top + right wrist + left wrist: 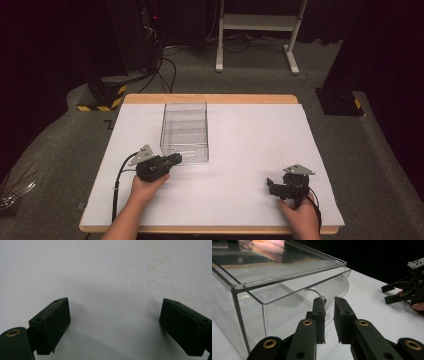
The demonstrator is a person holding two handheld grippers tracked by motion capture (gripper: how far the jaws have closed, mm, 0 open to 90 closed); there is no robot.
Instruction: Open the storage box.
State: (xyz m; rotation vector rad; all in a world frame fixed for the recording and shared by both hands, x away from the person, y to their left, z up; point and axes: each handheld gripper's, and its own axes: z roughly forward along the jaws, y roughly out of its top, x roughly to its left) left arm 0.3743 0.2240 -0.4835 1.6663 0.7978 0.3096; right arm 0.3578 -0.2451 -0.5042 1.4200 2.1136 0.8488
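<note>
We have the left gripper (329, 315) at the clear box (184, 131), which sits toward the table's (250, 145) far-left area; jaws nearly closed around its curved front tab (318, 293). We should grip squarely, pull straight. The right gripper (113, 325) rests wide open, empty, near the front-right corner.

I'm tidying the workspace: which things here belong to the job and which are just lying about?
In the job:
- clear plastic box, its curved clear handle between the left gripper's jaws
- right gripper, open over the white table

Lying about:
- white metal stand on the floor
- black-and-yellow striped base
</note>
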